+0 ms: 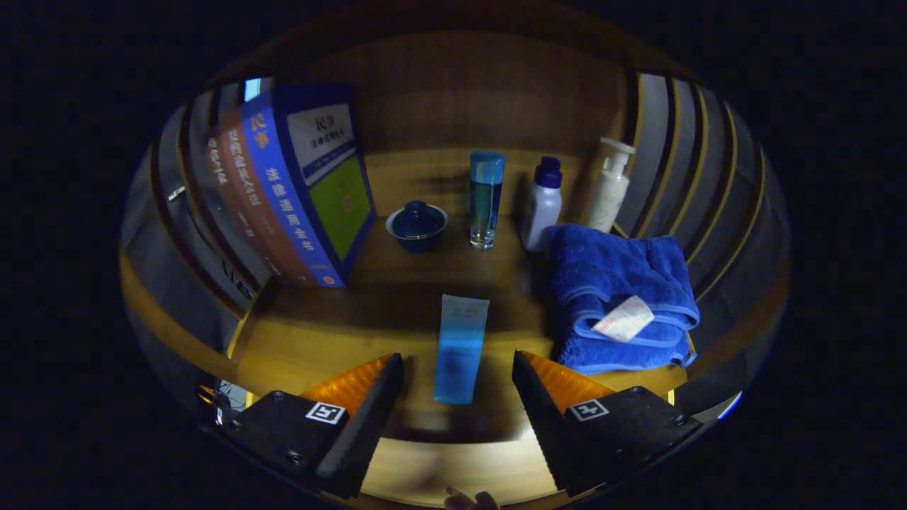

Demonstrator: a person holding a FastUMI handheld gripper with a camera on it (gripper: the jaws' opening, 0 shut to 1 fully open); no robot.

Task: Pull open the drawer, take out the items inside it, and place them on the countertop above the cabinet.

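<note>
The gripper (pixel 457 382) is held with its fingers spread wide apart, and nothing is pressed by either of them. A blue tube (pixel 459 348) is seen lying flat on the wooden countertop (pixel 312 340), its near end set between the two fingertips with open wood left on each side of it. Just to the right of the tube, a folded blue towel (pixel 618 297) with a white tag is laid close to the countertop's right edge. Beyond the tube, a small lidded bowl (pixel 417 225), a tall glass bottle (pixel 486 200), a white bottle with a dark cap (pixel 542 205) and a pump bottle (pixel 609 185) are ranged in a row near the back. A stand of books (pixel 297 188) is kept upright at the left edge. A clear strip of wood is left between the row and the tube. The scene is dim, so what may be a fingertip (pixel 468 500) is only faintly made out below the countertop's front edge.
</note>
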